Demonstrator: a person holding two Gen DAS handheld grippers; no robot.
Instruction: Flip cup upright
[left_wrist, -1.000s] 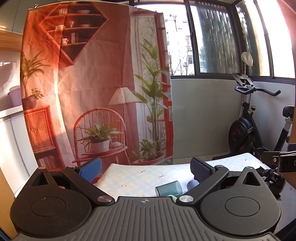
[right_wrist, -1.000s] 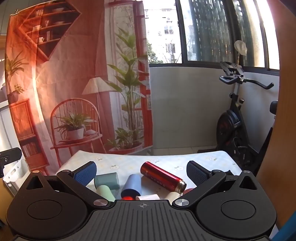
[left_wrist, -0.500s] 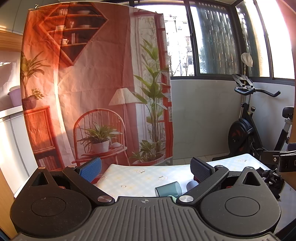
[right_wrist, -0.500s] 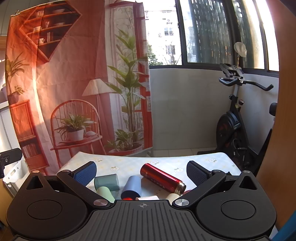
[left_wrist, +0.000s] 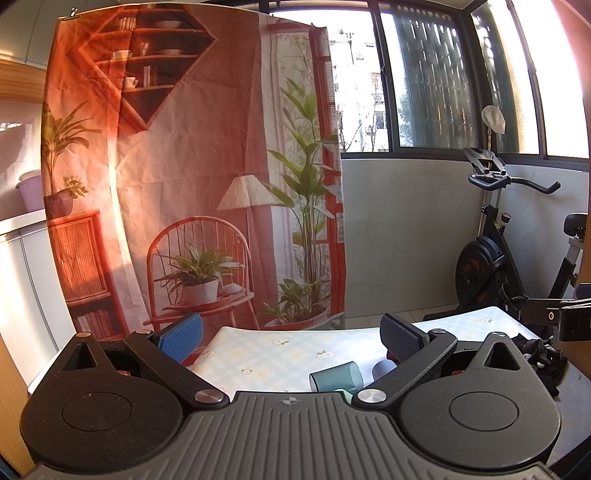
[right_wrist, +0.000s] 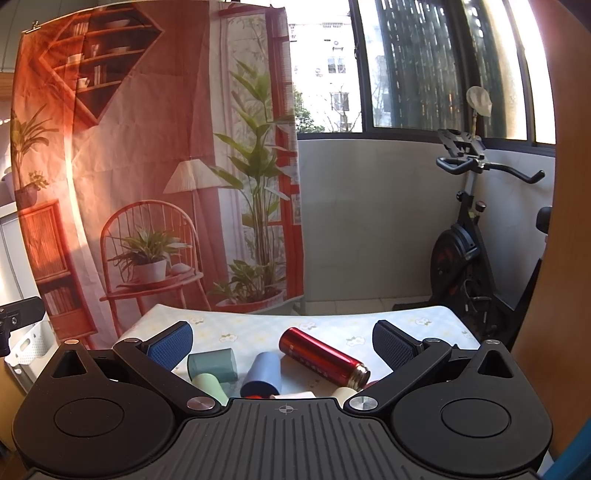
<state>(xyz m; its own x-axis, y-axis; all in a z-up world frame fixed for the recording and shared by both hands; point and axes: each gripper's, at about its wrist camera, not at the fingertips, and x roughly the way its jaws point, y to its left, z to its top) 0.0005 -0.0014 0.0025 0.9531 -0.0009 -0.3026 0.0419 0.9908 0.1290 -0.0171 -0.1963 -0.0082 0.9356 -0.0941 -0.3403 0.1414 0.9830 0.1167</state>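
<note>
Jaws on both grippers stand spread wide and grasp nothing, which suits a start: nothing is picked yet, and both tools are held low and level, looking across the worktop (right_wrist: 258, 325) rather than down at it.

Taking the red flask (right_wrist: 323, 358) as landmark: it lies on its side near the middle of the flowered cloth, between the pads of the right gripper (right_wrist: 282, 341). Just left of it lies a blue cup (right_wrist: 263, 376), on its side with its dark mouth turned toward the camera. Further left is a teal cup (right_wrist: 212, 365), also tipped over, and in front of that a pale green cup (right_wrist: 208, 386), half hidden by the gripper body. A cream piece sits below the flask's neck; I cannot tell what it is.

From the left gripper (left_wrist: 291, 338) the teal cup (left_wrist: 334, 376) shows with its open mouth facing left, lying close before the right finger; the blue cup (left_wrist: 384, 367) peeks out beside it.

Several cups lie tipped, so which one the task means is my guess: the blue one sits nearest the right jaws' centre line and looks the easiest reach. It would need a grip across its side wall, then a quarter turn.

Beyond the flask hangs a printed backdrop (right_wrist: 147, 166); to its right stands an exercise bike (right_wrist: 469, 251) under the window.
</note>
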